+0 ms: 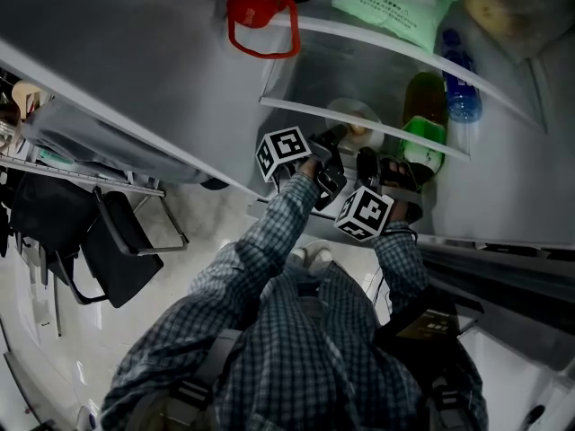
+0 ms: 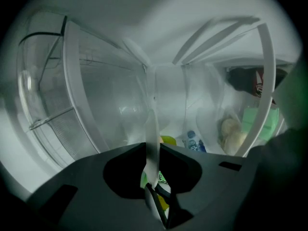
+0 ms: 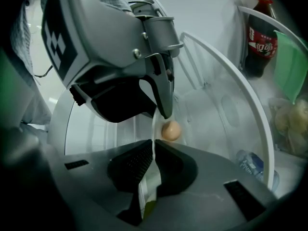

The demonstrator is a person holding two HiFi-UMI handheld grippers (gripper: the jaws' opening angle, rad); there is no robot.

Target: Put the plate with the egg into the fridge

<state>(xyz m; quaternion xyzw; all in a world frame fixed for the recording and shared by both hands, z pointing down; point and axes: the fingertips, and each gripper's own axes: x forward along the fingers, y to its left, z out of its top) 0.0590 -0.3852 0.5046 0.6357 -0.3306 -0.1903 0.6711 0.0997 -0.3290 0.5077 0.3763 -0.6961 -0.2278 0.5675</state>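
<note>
Two grippers, one plate, and both are clamped hard. The right gripper (image 3: 154, 146) has its jaws pressed together on the near rim of the plate (image 2: 153, 124), which shows as a thin white edge running straight out from the jaws. The egg (image 3: 171, 130) sits on the plate just past the fingertips, a touch to the right.

The left gripper (image 2: 153, 150) is pinching the opposite rim, so the plate spans the gap between them and the egg lies between the two. It looks a little closer to the left gripper's side.

Both are reaching well inside the fridge, level with a white-edged shelf (image 1: 296, 109). Whether the plate rests on it or hangs just above, I can't tell.

Next door it's crowded: a green bottle (image 1: 422, 128) stands just right of the grippers, with a water bottle (image 1: 458, 83) behind it. A green bag (image 1: 395, 3) and a cola bottle (image 3: 260, 32) are on the shelf above. That green bottle is the one to watch, I reckon. The plate should go down level, so the egg doesn't roll.
</note>
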